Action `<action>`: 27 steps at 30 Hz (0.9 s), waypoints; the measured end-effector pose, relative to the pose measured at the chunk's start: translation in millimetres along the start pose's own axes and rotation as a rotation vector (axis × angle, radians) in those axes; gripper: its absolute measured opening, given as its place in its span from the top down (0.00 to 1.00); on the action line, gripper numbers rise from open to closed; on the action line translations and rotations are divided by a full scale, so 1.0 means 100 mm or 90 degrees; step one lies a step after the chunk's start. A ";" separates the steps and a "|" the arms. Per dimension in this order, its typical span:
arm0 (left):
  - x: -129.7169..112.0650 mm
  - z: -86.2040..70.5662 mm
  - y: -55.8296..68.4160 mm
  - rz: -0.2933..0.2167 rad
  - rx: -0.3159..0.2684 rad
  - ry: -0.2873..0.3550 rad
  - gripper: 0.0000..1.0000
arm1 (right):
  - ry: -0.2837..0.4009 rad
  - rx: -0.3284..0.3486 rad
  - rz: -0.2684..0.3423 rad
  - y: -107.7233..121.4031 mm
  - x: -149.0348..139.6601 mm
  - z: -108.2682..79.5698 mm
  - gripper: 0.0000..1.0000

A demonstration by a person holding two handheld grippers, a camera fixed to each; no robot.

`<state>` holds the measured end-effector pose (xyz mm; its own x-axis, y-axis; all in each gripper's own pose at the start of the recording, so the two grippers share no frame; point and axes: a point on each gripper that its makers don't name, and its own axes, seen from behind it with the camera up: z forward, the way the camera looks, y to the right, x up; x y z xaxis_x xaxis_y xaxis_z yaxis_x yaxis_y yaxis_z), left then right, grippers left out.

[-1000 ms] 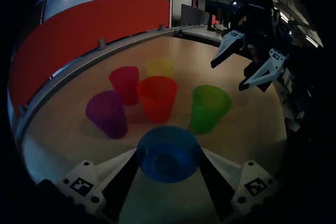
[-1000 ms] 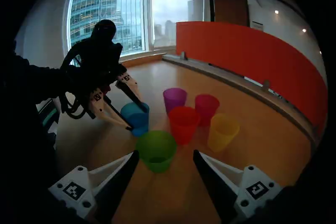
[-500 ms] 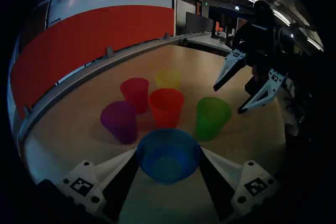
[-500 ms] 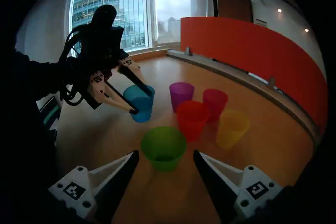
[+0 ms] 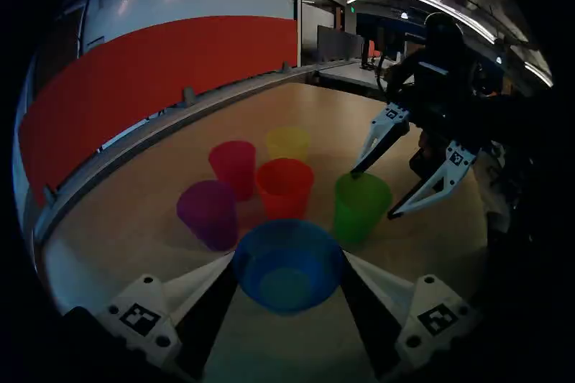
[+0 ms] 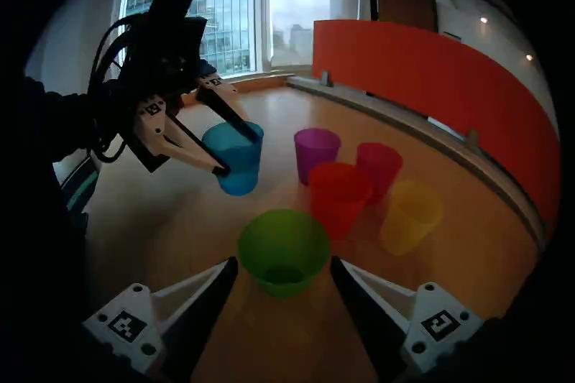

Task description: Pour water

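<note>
My left gripper (image 5: pixel 287 259) is shut on a blue cup (image 5: pixel 287 275), which it holds upright above the wooden table (image 5: pixel 122 232). The right gripper view shows that left gripper (image 6: pixel 233 149) with the blue cup (image 6: pixel 233 160) raised off the table. A green cup (image 6: pixel 282 250) stands between the spread fingers of my right gripper (image 6: pixel 282 262), which is open. In the left gripper view the right gripper (image 5: pixel 372 195) flanks the green cup (image 5: pixel 358 205), one fingertip at its rim. Whether the blue cup holds water is not discernible.
Purple (image 5: pixel 209 213), pink (image 5: pixel 233 167), orange-red (image 5: pixel 284 185) and yellow (image 5: pixel 287 143) cups stand clustered mid-table beside the green one. A red partition (image 5: pixel 144 67) runs along the table's far edge. Windows (image 6: pixel 215 16) lie behind the person's arms.
The blue cup has risen higher off the table in my left gripper. My right gripper has moved forward and down until its fingers flank the green cup.
</note>
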<state>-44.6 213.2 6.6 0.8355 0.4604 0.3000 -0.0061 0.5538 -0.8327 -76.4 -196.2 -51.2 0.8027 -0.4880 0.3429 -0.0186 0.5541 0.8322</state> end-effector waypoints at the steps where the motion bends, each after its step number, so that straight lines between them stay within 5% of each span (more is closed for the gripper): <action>1: 0.00 -0.01 0.00 0.000 0.001 0.000 0.11 | 0.000 0.002 0.001 0.00 0.00 0.02 0.00; 14: 0.01 -0.08 -0.05 -0.007 0.010 0.007 0.11 | -0.006 0.001 0.000 0.01 0.02 0.25 0.01; 17: 0.01 -0.09 -0.05 -0.008 0.010 0.009 0.11 | -0.004 -0.007 0.000 0.04 0.02 0.25 0.08; 27: 0.10 -0.14 -0.03 -0.012 0.013 0.031 0.11 | 0.022 -0.021 0.003 0.11 0.18 0.09 0.08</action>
<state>-28.8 206.2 5.6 0.8609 0.4160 0.2929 -0.0009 0.5769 -0.8168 -67.7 -205.2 -32.3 0.8230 -0.4614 0.3314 -0.0035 0.5793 0.8151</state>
